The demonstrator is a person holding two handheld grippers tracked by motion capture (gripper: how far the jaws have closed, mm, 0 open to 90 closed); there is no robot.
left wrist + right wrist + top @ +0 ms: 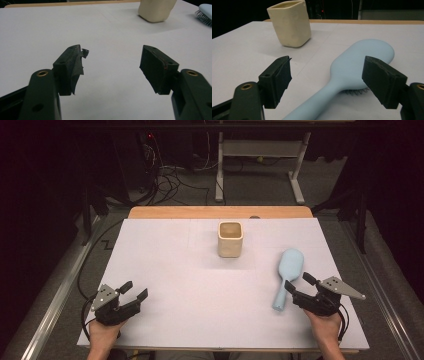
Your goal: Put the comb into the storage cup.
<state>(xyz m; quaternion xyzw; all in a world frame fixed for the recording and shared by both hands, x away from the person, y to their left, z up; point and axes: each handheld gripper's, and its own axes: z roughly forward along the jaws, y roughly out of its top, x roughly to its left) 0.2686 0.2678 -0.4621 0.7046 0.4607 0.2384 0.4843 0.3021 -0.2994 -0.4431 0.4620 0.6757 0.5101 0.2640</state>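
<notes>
Now reaching for the hairbrush.
Right gripper point(297, 288), fingers wide and empty, straddles the pale-blue plastic hairbrush point(287, 274) lying bristles-down, near right on the tabletop point(175, 285); left gripper point(133, 291) idles half-open.

A white worktop point(165, 270) carries a cream square cup point(230, 239), upright toward the far middle, and a light-blue hairbrush point(288, 275), bristles down, near right.
</notes>
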